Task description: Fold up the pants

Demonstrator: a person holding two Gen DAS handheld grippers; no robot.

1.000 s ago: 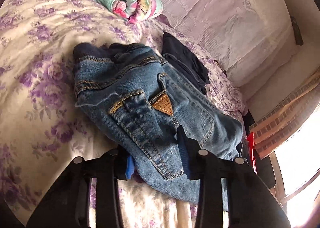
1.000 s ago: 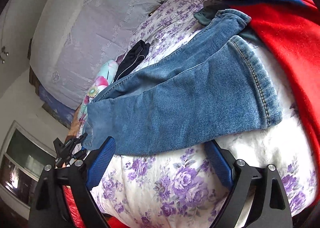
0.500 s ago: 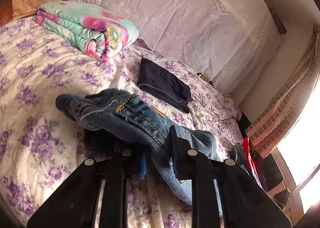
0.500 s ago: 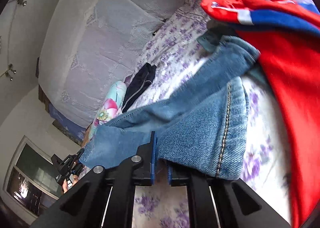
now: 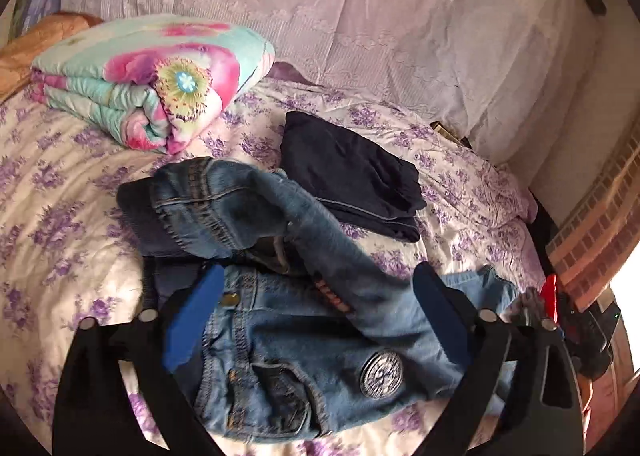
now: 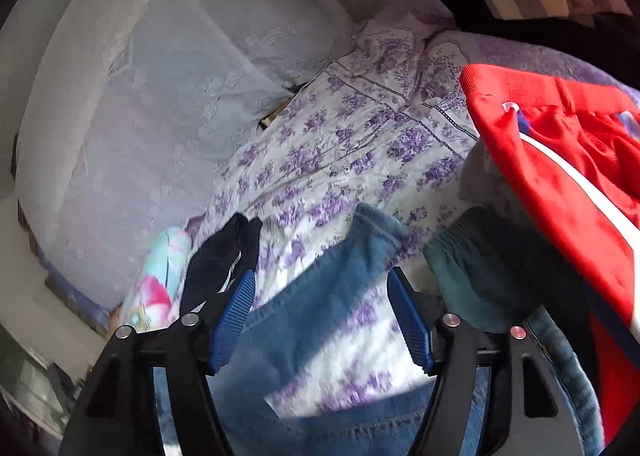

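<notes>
Blue denim jeans [image 5: 304, 340] lie crumpled on the floral bed sheet [image 5: 60, 215], waist and front button near me, one leg folded up over the top. My left gripper [image 5: 316, 320] is open, its blue pads on either side of the waist, holding nothing. In the right wrist view a jeans leg [image 6: 320, 296] runs between the open fingers of my right gripper [image 6: 324, 320], which grips nothing. The leg's hem lies just beyond the fingertips.
A folded dark navy garment [image 5: 352, 175] lies behind the jeans. A rolled floral quilt [image 5: 148, 83] sits at the back left. A red garment [image 6: 560, 175] and a dark teal one [image 6: 480, 256] lie at the right. A padded headboard [image 5: 360, 15] stands behind.
Both grippers were shut on the jeans half a second ago and have opened. The jeans now lie flipped, front side up, with a leg laid across them.
</notes>
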